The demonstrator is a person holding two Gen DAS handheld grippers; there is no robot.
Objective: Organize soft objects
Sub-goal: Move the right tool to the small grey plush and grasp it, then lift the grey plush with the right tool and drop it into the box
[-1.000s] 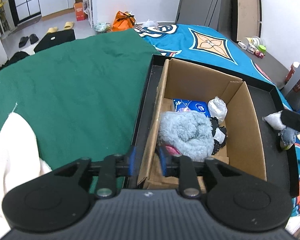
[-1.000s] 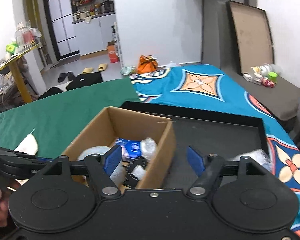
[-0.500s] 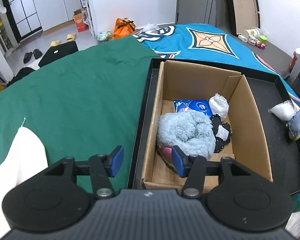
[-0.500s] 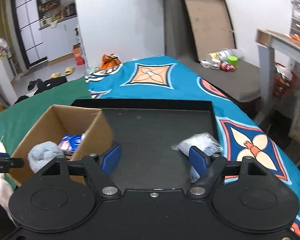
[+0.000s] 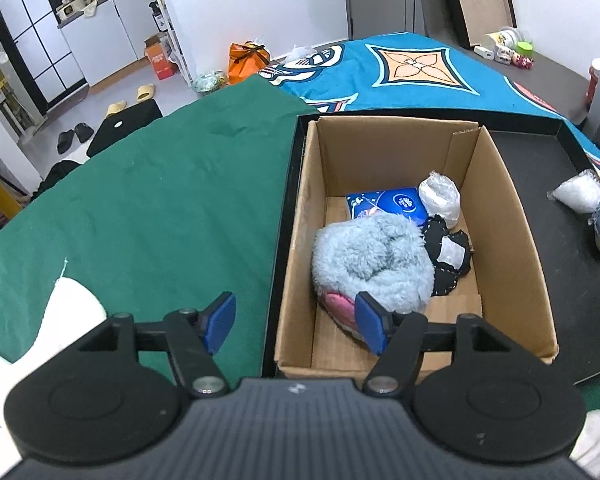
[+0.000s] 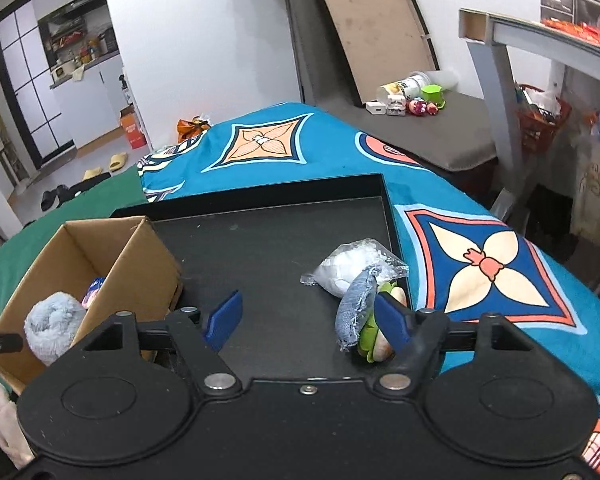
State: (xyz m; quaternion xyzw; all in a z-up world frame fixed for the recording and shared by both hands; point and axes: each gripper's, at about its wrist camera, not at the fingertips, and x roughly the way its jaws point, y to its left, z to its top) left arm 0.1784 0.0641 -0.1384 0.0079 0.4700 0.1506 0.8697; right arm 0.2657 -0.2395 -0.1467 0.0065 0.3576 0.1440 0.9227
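A cardboard box point(image 5: 500, 208) stands at the left end of a black tray point(image 5: 540, 168). It holds a fluffy light-blue plush point(image 5: 372, 256), a blue tissue pack point(image 5: 388, 202), a white bundle point(image 5: 440, 200) and a black soft piece point(image 5: 448, 252). My left gripper point(image 5: 294, 322) is opening; the box's near left wall stands between its jaws, untouched. On the tray point(image 6: 268, 248) lie a clear bag of white stuffing point(image 6: 348, 264) and a denim-and-green soft toy point(image 6: 358, 316). My right gripper point(image 6: 306, 318) hangs wide above them and is closing slightly; the toy sits just inside its right pad, not gripped.
A green cloth point(image 5: 140, 200) covers the surface left of the tray and a blue patterned cloth point(image 6: 480, 264) the right. White fabric point(image 5: 72, 312) lies near my left gripper. A grey table point(image 6: 540, 32) and a low bench with small items stand beyond.
My left gripper let go of the box's wall and opened. My right gripper swung right from over the box to the bag and denim toy, and sank lower.
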